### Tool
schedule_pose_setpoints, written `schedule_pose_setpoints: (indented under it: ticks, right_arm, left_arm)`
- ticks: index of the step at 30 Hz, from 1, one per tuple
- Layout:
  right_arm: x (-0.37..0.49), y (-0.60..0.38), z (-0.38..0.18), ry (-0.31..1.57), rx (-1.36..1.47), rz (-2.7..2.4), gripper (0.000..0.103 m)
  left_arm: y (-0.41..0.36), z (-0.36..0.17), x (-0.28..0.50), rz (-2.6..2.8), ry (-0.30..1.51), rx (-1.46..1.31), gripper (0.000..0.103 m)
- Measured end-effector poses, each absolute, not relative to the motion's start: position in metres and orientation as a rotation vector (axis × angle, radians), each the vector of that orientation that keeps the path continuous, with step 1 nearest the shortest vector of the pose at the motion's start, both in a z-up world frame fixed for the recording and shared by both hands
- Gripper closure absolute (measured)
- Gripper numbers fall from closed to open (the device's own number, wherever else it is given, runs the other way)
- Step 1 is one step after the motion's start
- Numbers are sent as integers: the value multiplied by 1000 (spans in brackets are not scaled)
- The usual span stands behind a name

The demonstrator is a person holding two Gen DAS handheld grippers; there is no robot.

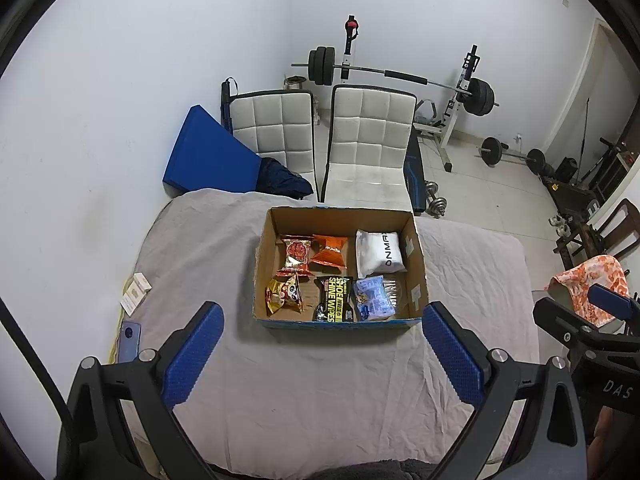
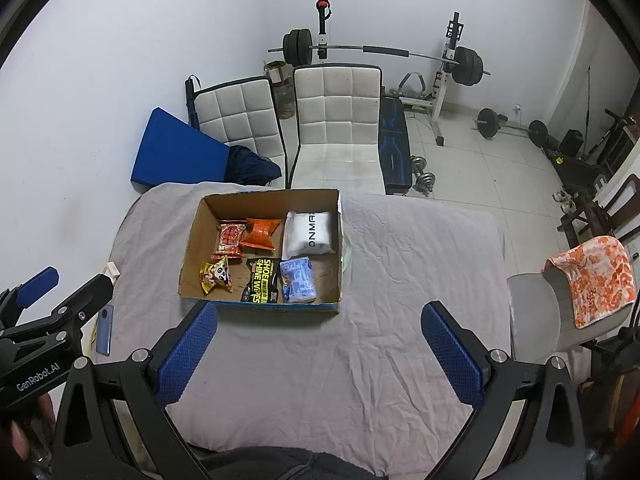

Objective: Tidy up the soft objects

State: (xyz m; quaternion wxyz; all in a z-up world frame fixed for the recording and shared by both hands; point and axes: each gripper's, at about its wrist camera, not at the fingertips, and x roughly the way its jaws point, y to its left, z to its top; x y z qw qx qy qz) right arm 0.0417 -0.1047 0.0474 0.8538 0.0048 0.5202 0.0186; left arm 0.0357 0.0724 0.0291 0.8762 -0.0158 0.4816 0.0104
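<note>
A cardboard box (image 1: 416,256) (image 2: 192,248) stands on the grey sheet-covered table (image 1: 304,380) (image 2: 400,280). Inside lie several soft packets: a red snack bag (image 1: 296,254), an orange bag (image 1: 330,250), a white pack (image 1: 378,254), a gold panda bag (image 1: 284,294), a black shoe-wipes pack (image 1: 335,298) and a blue-white pack (image 1: 374,298). My left gripper (image 1: 322,330) is open and empty, just in front of the box. My right gripper (image 2: 320,330) is open and empty, in front of the box's right part.
A phone (image 1: 128,342) and small white boxes (image 1: 136,292) lie at the table's left edge. Two white chairs (image 1: 368,140), a blue pad (image 1: 204,152) and weight equipment (image 1: 400,76) stand behind. A chair with an orange towel (image 2: 592,280) is at the right.
</note>
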Motion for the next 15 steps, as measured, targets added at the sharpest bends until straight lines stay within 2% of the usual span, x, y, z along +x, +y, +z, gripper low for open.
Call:
schedule_pose_setpoints:
  ticks: [15]
  right_arm:
    - [41, -105, 45, 1091, 27, 14, 0]
  left_arm:
    - [71, 34, 33, 17, 990, -41, 1]
